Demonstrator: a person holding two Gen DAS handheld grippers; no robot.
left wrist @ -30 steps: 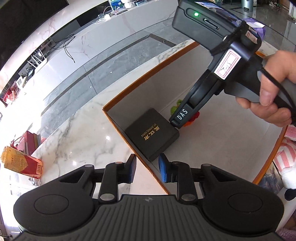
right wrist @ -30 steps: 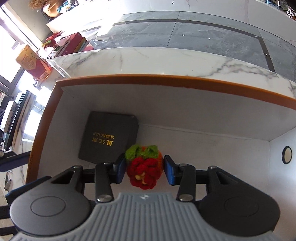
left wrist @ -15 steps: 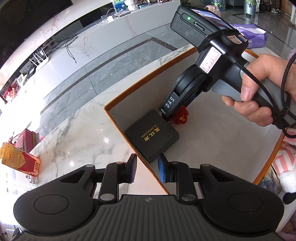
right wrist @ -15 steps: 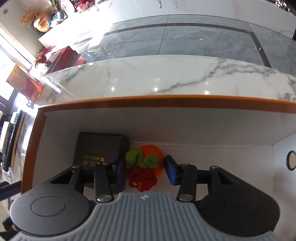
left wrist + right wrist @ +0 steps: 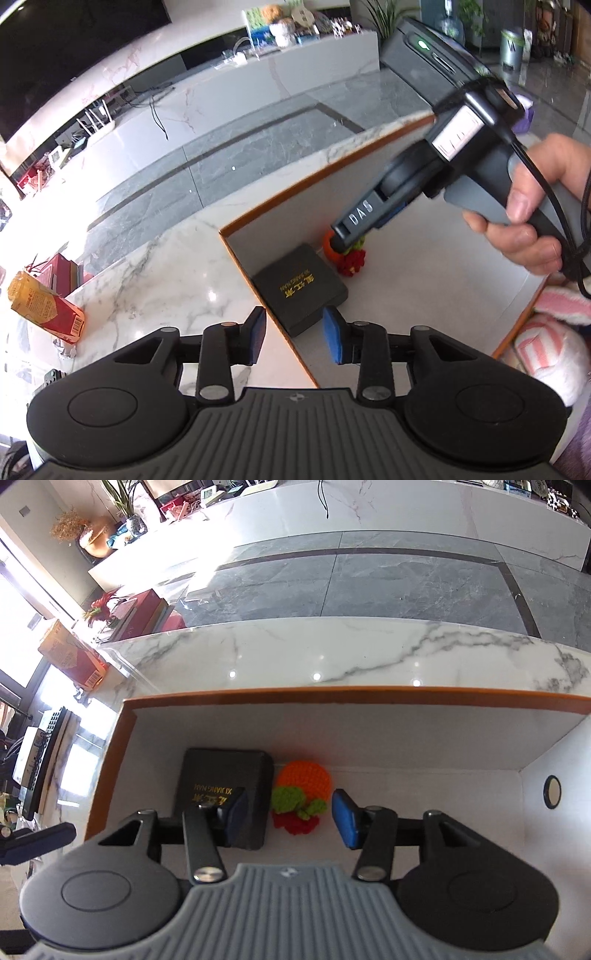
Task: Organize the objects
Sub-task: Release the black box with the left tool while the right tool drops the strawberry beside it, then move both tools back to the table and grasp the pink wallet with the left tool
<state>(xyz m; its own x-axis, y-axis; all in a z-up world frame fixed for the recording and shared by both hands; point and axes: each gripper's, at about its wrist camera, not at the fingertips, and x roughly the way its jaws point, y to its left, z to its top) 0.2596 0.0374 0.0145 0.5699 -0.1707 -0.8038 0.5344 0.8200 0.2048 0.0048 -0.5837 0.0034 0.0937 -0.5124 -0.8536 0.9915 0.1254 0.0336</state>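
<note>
Right now, through your left wrist view, your left gripper (image 5: pixel 293 340) sits at the lower middle of the frame with its jaws opening and nothing between them; the orange rim of the box (image 5: pixel 373 142) runs under the gap, one blue pad over the marble tabletop (image 5: pixel 177 266) and the other over the box interior. Inside the box, just right of centre, a black case with gold lettering (image 5: pixel 301 286) lies flat in the corner against the near wall. Just beyond it lies the crocheted fruit toy (image 5: pixel 349 258) (orange, green and red yarn), partly hidden by the tip of your right gripper (image 5: pixel 349 234), which your hand (image 5: pixel 535 206) holds at the right edge of the frame. A red and yellow carton (image 5: pixel 46 308) lies at the left edge.

Then, through your right wrist view, your right gripper (image 5: pixel 286 818) fills the lower half of the frame, jaws opening and clear of the toy. The crocheted fruit toy (image 5: pixel 301 794) rests on the white box floor in the gap between the pads, touching neither as far as you can see. The black case (image 5: pixel 225 775) lies just left of it, partly behind the left pad. The box rim (image 5: pixel 332 694) crosses mid-frame, with the marble tabletop (image 5: pixel 332 653) above it.
</note>
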